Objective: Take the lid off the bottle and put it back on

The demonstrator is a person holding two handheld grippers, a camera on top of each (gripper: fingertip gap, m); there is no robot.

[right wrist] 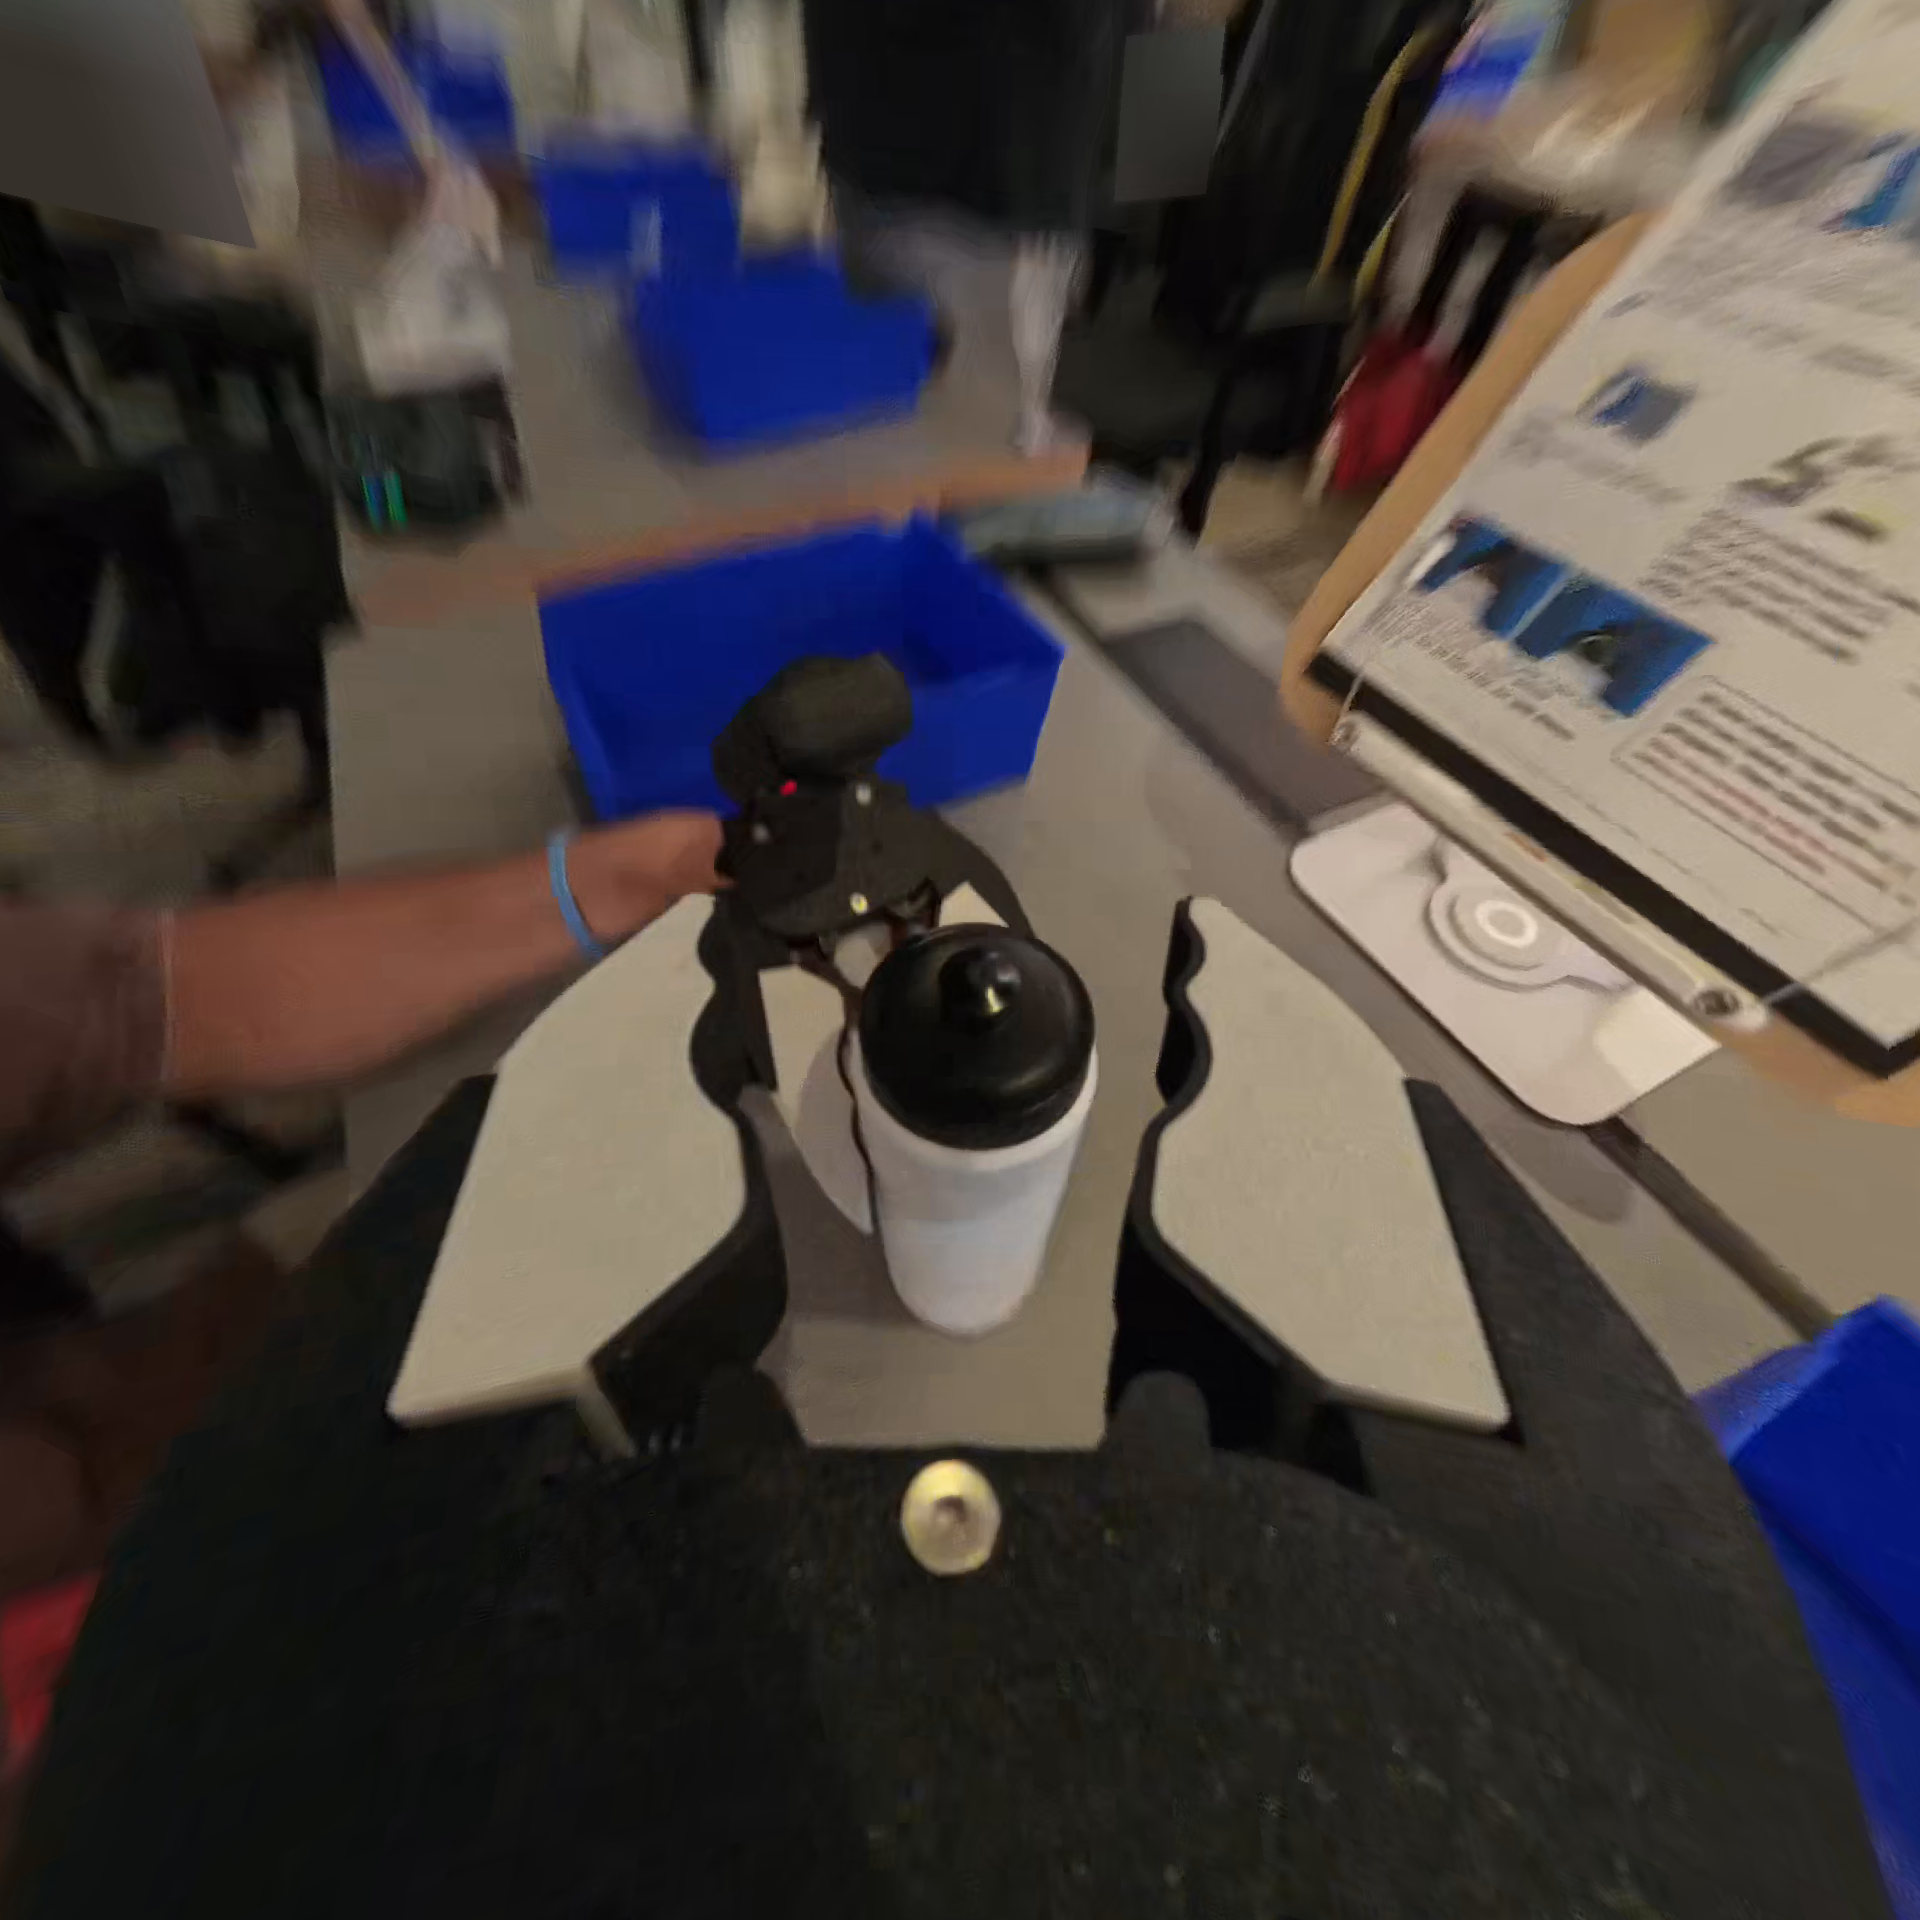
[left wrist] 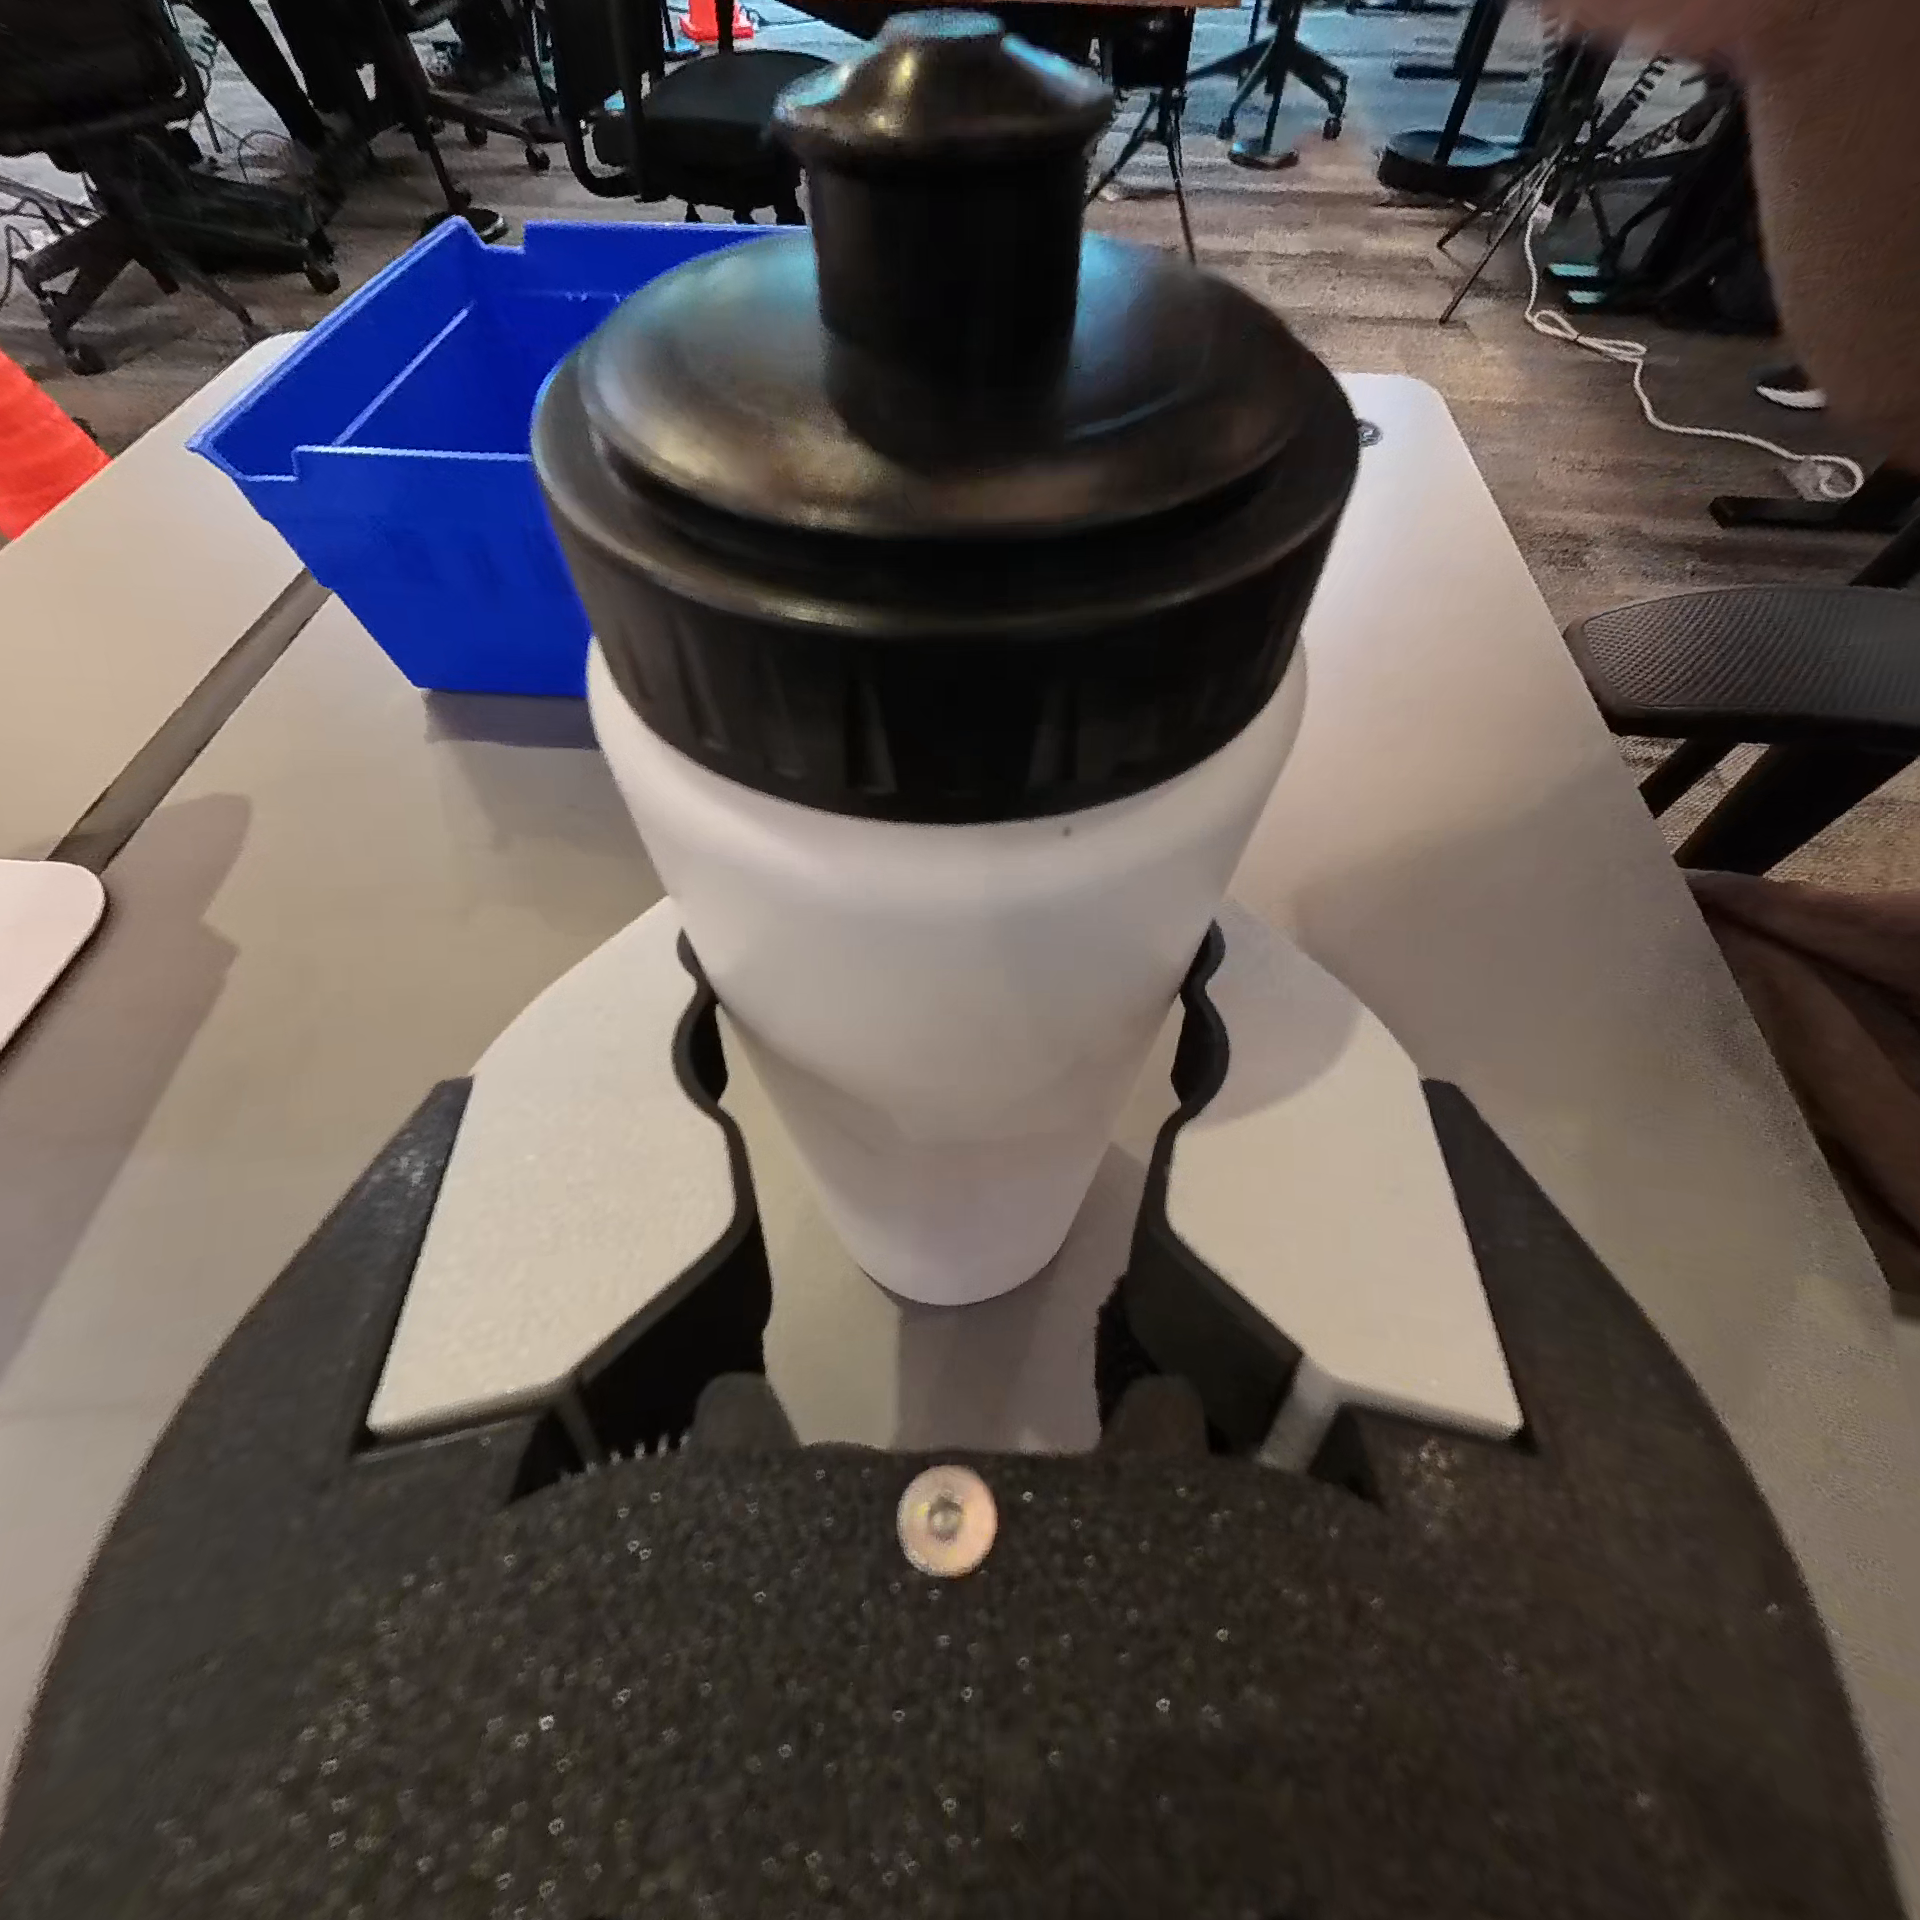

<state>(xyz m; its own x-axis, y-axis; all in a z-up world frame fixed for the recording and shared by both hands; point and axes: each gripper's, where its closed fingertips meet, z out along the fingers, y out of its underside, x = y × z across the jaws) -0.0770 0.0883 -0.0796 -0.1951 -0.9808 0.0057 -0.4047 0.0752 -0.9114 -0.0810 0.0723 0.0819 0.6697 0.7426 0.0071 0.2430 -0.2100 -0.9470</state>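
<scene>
A white bottle [left wrist: 935, 1039] with a black screw lid [left wrist: 945, 582] stands upright on the grey table [left wrist: 312, 987]. My left gripper [left wrist: 951, 977] is open around the bottle's body, low down. In the right wrist view a gap shows between its finger [right wrist: 732, 997] and the bottle [right wrist: 966, 1205]. My right gripper [right wrist: 951, 987] is open and holds nothing. It hovers above the lid [right wrist: 977, 1029], which sits between its fingers with room on both sides. The lid is on the bottle.
A blue bin [left wrist: 416, 488] stands on the table behind the bottle; it also shows in the right wrist view [right wrist: 748, 644]. A board with a printed sheet [right wrist: 1662, 623] on a white base [right wrist: 1496, 935] stands to the right. A person's arm [right wrist: 364, 956] holds the left gripper. A chair armrest [left wrist: 1766, 655] is at the table's right edge.
</scene>
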